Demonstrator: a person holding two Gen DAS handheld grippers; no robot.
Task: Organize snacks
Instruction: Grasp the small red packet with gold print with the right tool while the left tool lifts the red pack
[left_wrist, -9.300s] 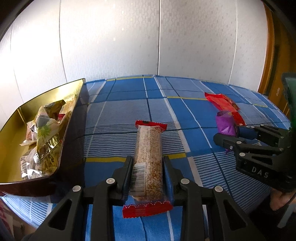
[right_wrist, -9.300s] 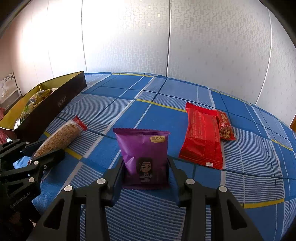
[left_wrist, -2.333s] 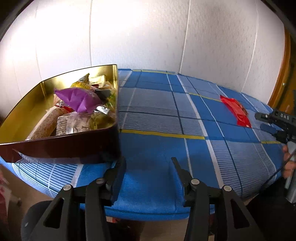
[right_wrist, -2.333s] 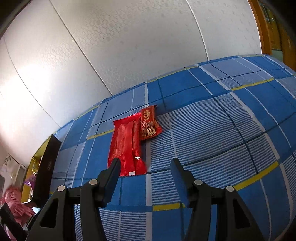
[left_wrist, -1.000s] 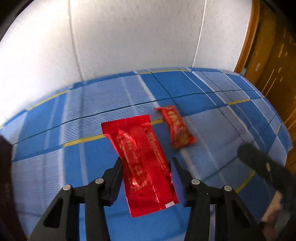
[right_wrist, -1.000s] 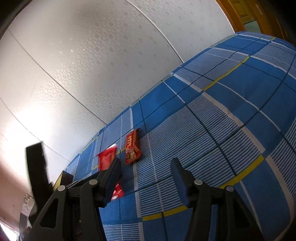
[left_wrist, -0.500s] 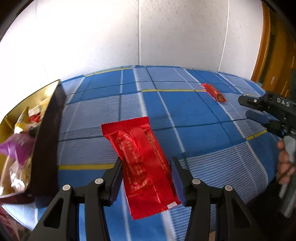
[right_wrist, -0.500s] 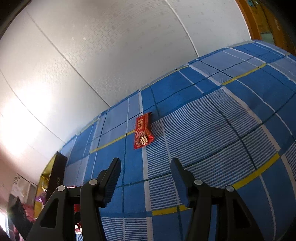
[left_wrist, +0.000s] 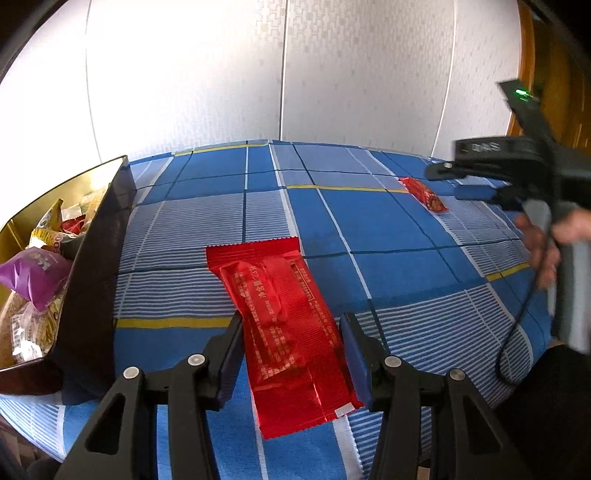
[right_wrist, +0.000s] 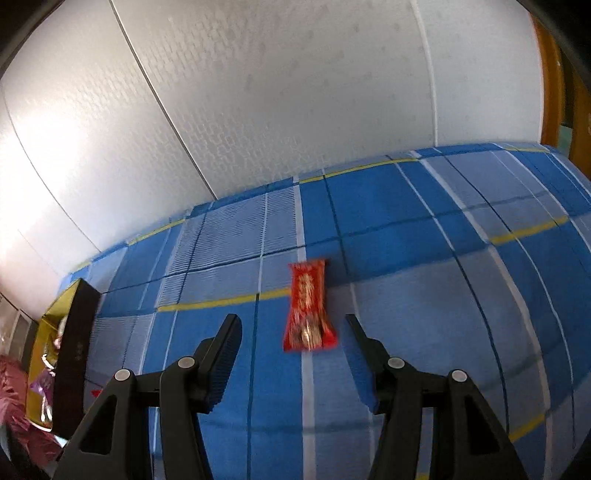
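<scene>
Now the left gripper (left_wrist: 291, 354) clamps the large glossy red foil packet (left_wrist: 280, 314), while the right gripper (right_wrist: 291, 354) gapes empty before a small red wrapped snack (right_wrist: 308, 306).

A white wall (left_wrist: 280, 74) of textured panels, brightly lit toward the left, rises behind the blue plaid tablecloth (left_wrist: 369, 229), with orange-brown woodwork (left_wrist: 554, 66) at its right.

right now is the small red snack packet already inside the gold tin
No, the small red snack packet lies on the blue checked cloth, far from the gold tin.
</scene>
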